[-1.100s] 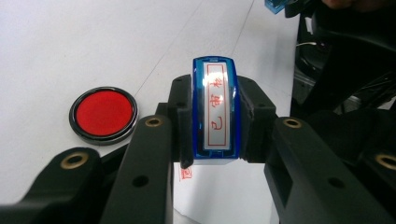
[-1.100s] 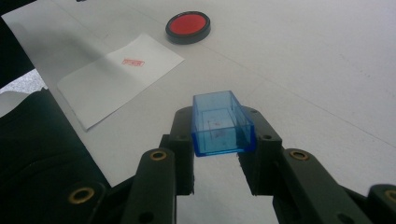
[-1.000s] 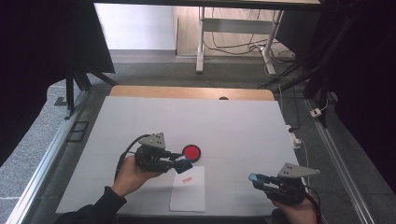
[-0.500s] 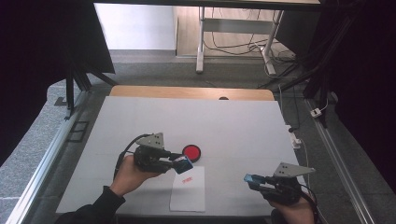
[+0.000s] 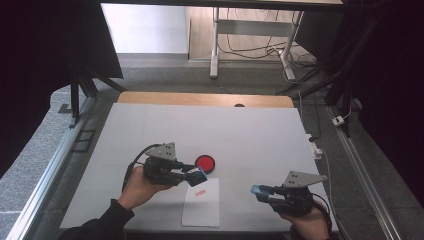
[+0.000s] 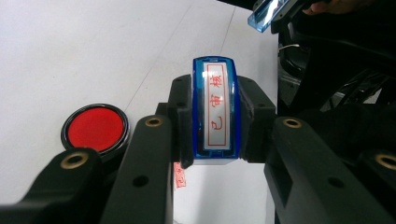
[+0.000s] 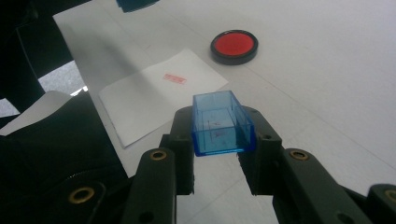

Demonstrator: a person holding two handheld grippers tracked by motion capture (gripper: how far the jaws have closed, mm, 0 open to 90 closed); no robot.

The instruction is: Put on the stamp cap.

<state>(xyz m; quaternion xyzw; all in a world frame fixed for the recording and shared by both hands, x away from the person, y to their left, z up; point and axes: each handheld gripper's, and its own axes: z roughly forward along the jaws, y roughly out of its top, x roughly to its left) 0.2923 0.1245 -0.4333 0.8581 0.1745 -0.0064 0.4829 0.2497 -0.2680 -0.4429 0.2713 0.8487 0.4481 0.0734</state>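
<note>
Holding the stamp [image 6: 215, 108] in the left gripper [image 5: 196, 176], jaws pinching its sides, just over the paper [image 5: 201, 202] beside the ink pad [image 5: 205, 162] — right gripper [image 5: 260, 190] pinches the blue cap [image 7: 221, 123] (open end up), likely kept aside for recapping.

- Far half of the table [image 5: 210, 125] lies bare, free to pass
- Red ink pad [image 5: 205, 162] sits just beyond the left gripper [image 5: 197, 176], blocking a straight push forward
- Paper [image 5: 202, 202] lies flat between both grippers, no hindrance
- Open table separates it from the right gripper [image 5: 257, 190]
</note>
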